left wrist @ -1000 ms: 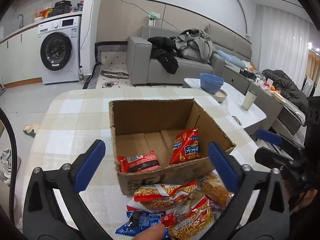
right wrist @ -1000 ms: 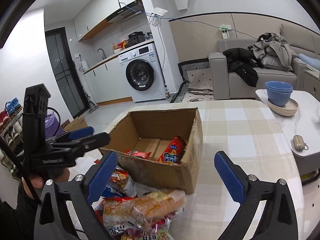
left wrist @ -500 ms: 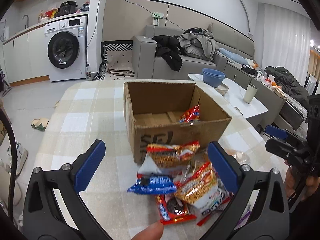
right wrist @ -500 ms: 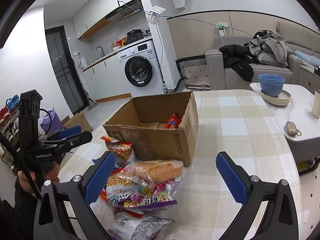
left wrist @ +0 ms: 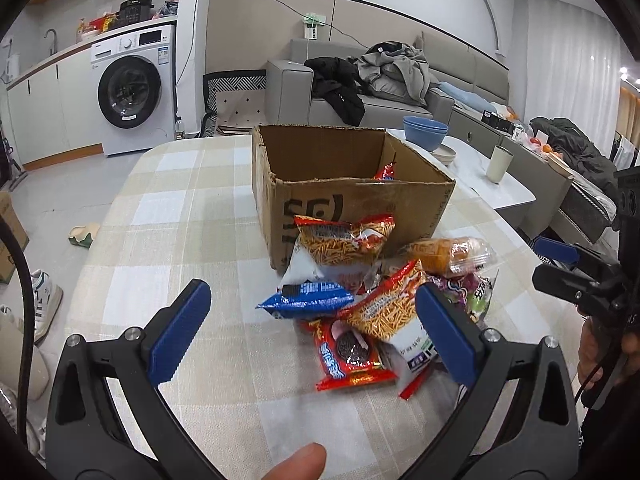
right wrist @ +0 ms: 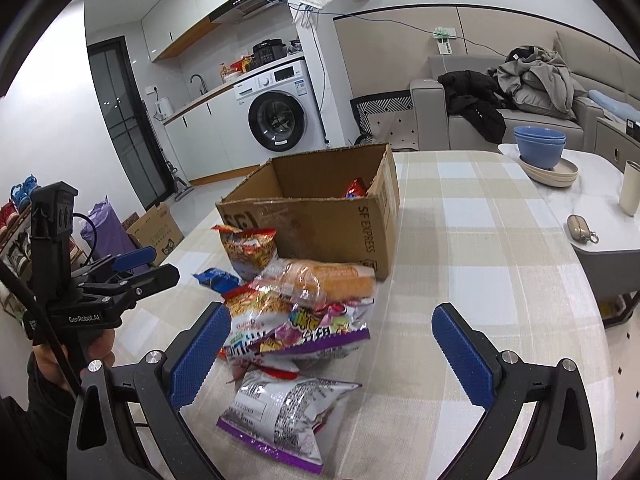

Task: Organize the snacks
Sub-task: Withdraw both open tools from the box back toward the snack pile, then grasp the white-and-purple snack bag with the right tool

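An open cardboard box (left wrist: 352,204) (right wrist: 320,220) stands on the checked tablecloth with a red snack bag (left wrist: 385,171) (right wrist: 355,189) inside. In front of it lies a pile of snack bags: a blue bag (left wrist: 308,300), a red cookie pack (left wrist: 348,354), orange noodle-snack bags (left wrist: 340,240) (right wrist: 250,250), a bread pack (right wrist: 332,282) and a purple-edged silver bag (right wrist: 286,416). My left gripper (left wrist: 316,328) is open, its blue pads on either side of the near end of the pile. My right gripper (right wrist: 330,354) is open just above the pile's right side.
The table (right wrist: 480,260) has bare cloth to the right of the box and to the left of the pile. A side table (right wrist: 592,200) at the right holds blue bowls (right wrist: 538,152), a cup (right wrist: 631,187) and a small pouch. A sofa and a washing machine stand behind.
Both grippers have pulled back from over the box and dropped lower, so the snack pile now lies between their fingers. Both stay open; the snacks have not moved.
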`<state>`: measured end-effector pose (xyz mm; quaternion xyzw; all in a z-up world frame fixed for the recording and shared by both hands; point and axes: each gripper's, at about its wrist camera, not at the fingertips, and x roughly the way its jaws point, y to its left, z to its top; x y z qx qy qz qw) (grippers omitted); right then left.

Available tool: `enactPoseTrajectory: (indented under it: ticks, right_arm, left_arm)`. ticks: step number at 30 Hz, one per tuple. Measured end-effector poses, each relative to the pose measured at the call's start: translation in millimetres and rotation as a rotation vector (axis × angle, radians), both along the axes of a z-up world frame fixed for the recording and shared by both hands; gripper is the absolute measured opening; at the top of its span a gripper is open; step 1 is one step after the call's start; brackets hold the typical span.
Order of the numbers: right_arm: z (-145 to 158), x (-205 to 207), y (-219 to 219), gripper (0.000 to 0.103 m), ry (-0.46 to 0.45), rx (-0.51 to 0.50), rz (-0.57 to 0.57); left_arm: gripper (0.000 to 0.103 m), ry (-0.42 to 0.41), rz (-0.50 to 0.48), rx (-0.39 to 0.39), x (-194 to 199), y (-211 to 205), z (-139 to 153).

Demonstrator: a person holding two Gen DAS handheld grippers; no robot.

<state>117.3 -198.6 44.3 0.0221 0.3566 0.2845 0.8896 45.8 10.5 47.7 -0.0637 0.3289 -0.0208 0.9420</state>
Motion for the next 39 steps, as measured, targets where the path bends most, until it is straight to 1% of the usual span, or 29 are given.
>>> enactPoseTrajectory:
  ticks: [4, 9, 14, 16, 20, 23, 29, 32, 36, 39]
  right_arm:
    - [-10, -7, 5, 0.102, 0.03, -0.02, 0.013]
    - [-22, -12, 16, 0.102, 0.071, -0.073, 0.051]
    - [-35, -11, 29, 0.102, 0.134, -0.097, 0.093]
    - [-41, -12, 35, 0.102, 0.152, -0.122, 0.105]
    - [-58, -7, 42, 0.102, 0.205, -0.161, 0.097]
    - [-66, -3, 41, 0.102, 0.252, -0.134, 0.096]
    - [-74, 0, 41, 0.102, 0.313, -0.107, 0.111]
    - [-76, 2, 42, 0.102, 0.322, -0.102, 0.117]
    - [-78, 2, 44, 0.095, 0.334, -0.087, 0.139]
    - [-79, 2, 45, 0.088, 0.329, -0.08, 0.147]
  left_arm:
    - [0.102, 0.007, -0.005, 0.0, -8, -1, -2]
    - [0.102, 0.022, -0.007, -0.002, -9, 0, 0]
    - [0.102, 0.029, -0.015, -0.003, -9, 0, 0]
    - [0.102, 0.034, -0.016, 0.003, -8, -2, -1]
    - [0.102, 0.047, -0.021, 0.006, -3, -3, -2]
    - [0.102, 0.052, -0.024, 0.004, -1, -2, -4]
    - [0.102, 0.065, -0.022, 0.005, 3, -1, -10]
    - [0.102, 0.07, -0.019, 0.007, 5, -1, -12]
    - [0.102, 0.074, -0.022, 0.007, 6, 0, -16]
    - [0.102, 0.078, -0.026, 0.008, 8, -2, -18]
